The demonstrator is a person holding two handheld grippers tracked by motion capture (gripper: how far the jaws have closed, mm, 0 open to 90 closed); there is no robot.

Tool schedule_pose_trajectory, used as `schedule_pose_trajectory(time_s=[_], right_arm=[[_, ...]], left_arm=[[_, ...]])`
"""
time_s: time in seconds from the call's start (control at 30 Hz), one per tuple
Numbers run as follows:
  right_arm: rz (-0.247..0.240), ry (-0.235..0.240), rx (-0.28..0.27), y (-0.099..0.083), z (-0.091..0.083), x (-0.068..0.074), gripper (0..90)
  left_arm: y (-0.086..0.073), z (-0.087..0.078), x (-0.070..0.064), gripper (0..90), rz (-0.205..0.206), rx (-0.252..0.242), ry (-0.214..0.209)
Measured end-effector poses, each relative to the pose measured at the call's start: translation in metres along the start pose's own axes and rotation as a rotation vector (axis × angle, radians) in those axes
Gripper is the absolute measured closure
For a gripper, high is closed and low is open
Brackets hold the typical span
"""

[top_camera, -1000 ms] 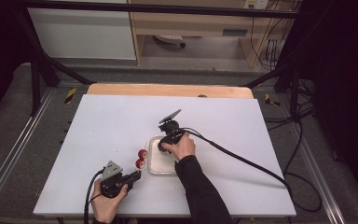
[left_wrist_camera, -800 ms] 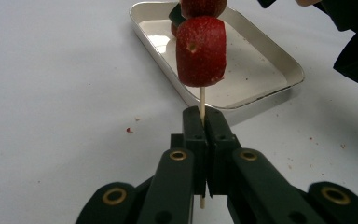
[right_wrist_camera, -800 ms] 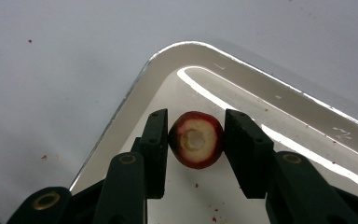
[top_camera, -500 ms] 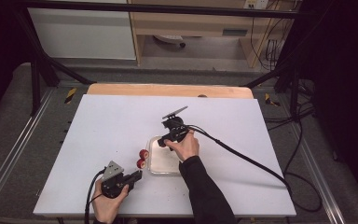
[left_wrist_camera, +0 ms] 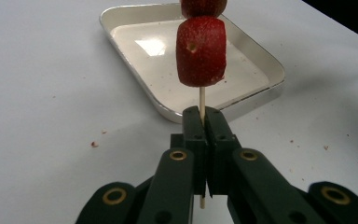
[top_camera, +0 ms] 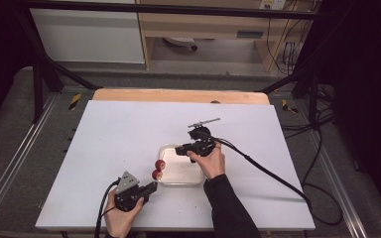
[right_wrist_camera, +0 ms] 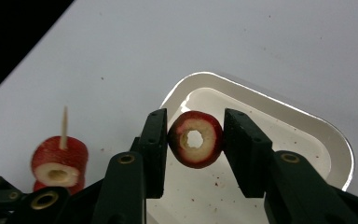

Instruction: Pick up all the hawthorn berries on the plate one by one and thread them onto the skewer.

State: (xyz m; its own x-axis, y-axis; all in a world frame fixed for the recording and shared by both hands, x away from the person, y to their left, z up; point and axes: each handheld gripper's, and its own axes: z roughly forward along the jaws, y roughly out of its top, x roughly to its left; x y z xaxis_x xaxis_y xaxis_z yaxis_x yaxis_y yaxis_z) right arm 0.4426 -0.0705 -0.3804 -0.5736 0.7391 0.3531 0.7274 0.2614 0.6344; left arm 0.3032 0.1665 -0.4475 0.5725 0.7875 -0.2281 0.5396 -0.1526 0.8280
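Observation:
My left gripper (top_camera: 150, 188) (left_wrist_camera: 204, 116) is shut on the lower end of a thin wooden skewer (left_wrist_camera: 202, 97), held near the tray's left front corner. Two red fruit slices (top_camera: 158, 169) are threaded on it, the lower slice (left_wrist_camera: 201, 51) plainly seen and the upper one (left_wrist_camera: 203, 6) cut off by the frame. My right gripper (top_camera: 179, 149) (right_wrist_camera: 195, 135) hovers over the shallow white tray (top_camera: 179, 183) (right_wrist_camera: 307, 140) and is shut on a red ring-shaped slice (right_wrist_camera: 186, 157) with a hollow core. The skewer's pointed tip (right_wrist_camera: 65, 122) and its slices (right_wrist_camera: 59, 161) stand left of that slice.
The white table top (top_camera: 119, 134) carries small red crumbs around the tray. A wooden strip (top_camera: 178, 95) runs along the far edge. A black cable (top_camera: 268, 173) trails right from the right gripper. The tray's floor is bare apart from specks.
The right hand has shifted slightly right and away over the tray with the ring slice between its jaws. The left gripper and skewer have stayed put.

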Motion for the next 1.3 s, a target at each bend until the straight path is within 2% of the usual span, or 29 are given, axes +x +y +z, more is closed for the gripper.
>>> schedule_pose_trajectory(time_s=[0.07,0.3,0.6,0.77,1.03,1.3], right_arm=[[0.019,0.035,-0.053,-0.005,-0.006,-0.003,61.7],[0.066,0.106,-0.196,-0.024,-0.026,-0.012,61.7],[0.092,0.158,-0.322,-0.042,-0.039,-0.022,61.7],[0.106,0.163,-0.394,-0.046,-0.044,-0.025,61.7],[0.121,0.164,-0.479,-0.047,-0.044,-0.022,61.7],[0.127,0.172,-0.526,-0.048,-0.043,-0.020,61.7]], left_arm=[[0.001,0.002,-0.003,88.8,0.007,0.001,-0.001],[0.003,0.008,-0.016,88.8,0.024,-0.003,-0.008],[0.006,0.016,-0.034,88.8,0.058,0.002,-0.012],[0.007,0.021,-0.042,88.8,0.055,0.005,-0.019],[0.010,0.029,-0.050,88.8,0.019,0.012,-0.021],[0.012,0.034,-0.056,88.8,-0.004,0.006,-0.025]])
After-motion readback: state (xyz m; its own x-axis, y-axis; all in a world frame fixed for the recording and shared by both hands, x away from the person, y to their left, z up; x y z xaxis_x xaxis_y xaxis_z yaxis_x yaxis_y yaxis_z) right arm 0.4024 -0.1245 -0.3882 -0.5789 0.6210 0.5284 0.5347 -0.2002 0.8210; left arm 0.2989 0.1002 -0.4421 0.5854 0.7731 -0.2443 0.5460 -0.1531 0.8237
